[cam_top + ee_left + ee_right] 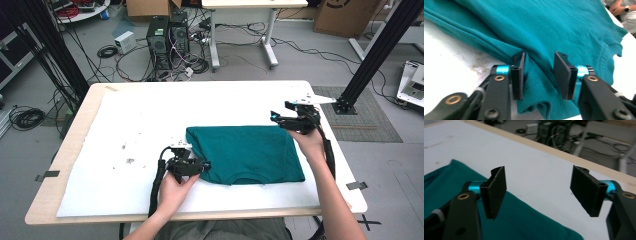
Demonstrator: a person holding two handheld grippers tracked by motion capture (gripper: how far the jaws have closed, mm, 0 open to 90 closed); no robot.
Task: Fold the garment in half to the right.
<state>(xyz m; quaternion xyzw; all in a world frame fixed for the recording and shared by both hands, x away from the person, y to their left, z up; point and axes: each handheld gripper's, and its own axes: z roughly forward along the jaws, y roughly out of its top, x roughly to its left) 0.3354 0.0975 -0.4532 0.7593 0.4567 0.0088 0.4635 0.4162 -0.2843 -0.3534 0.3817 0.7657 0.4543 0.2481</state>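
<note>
A teal shirt (245, 152) lies folded into a rectangle on the white table cover (145, 120), collar edge toward me. My left gripper (204, 165) is at the shirt's near left corner. In the left gripper view it (540, 62) is open, jaws astride a raised fold of the teal cloth (554, 27) without pinching it. My right gripper (275, 118) hovers at the shirt's far right corner. In the right gripper view it (539, 173) stands wide open above the shirt's edge (524, 220), nothing between the pads.
Faint grey stains (129, 160) mark the cover left of the shirt. The wooden table edge (75, 135) frames the cover. Beyond the table stand computer towers (167, 40), floor cables, a desk and black frame posts (380, 50). Another person's hand with a watch (621, 7) rests beyond the shirt.
</note>
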